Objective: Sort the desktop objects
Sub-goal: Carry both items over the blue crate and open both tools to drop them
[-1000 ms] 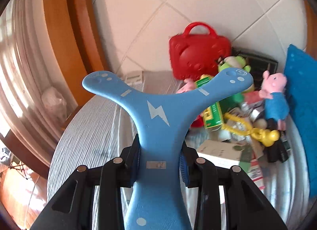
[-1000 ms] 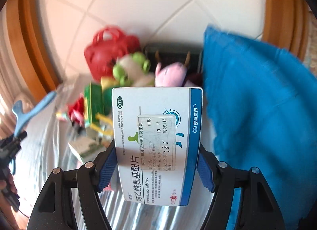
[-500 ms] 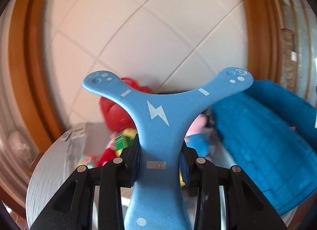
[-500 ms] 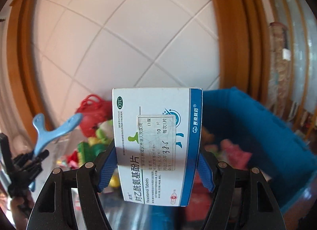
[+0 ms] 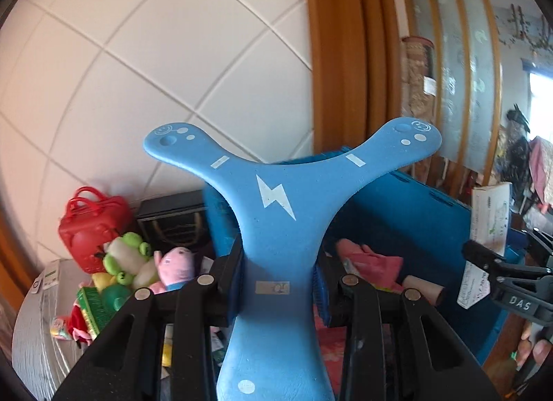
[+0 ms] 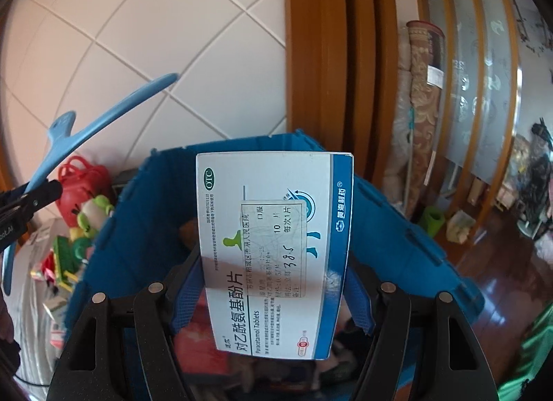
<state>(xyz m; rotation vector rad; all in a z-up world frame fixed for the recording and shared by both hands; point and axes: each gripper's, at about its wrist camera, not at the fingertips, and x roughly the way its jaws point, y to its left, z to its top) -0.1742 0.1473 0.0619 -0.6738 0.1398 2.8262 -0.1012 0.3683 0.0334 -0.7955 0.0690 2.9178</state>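
My left gripper is shut on a blue three-armed boomerang with a white lightning bolt, held over the blue crate. My right gripper is shut on a white and blue medicine box, upright above the same blue crate. In the right wrist view the boomerang and left gripper show at the far left. In the left wrist view the medicine box and right gripper show at the far right. Pink and red items lie inside the crate.
A pile of toys stays on the grey table at left: a red toy case, a green frog plush, a pink pig plush, a green box. A tiled wall and wooden door frame stand behind.
Both grippers swung right and upward from the toy pile to above the blue crate, each keeping its object. The crate's inside now shows below them.
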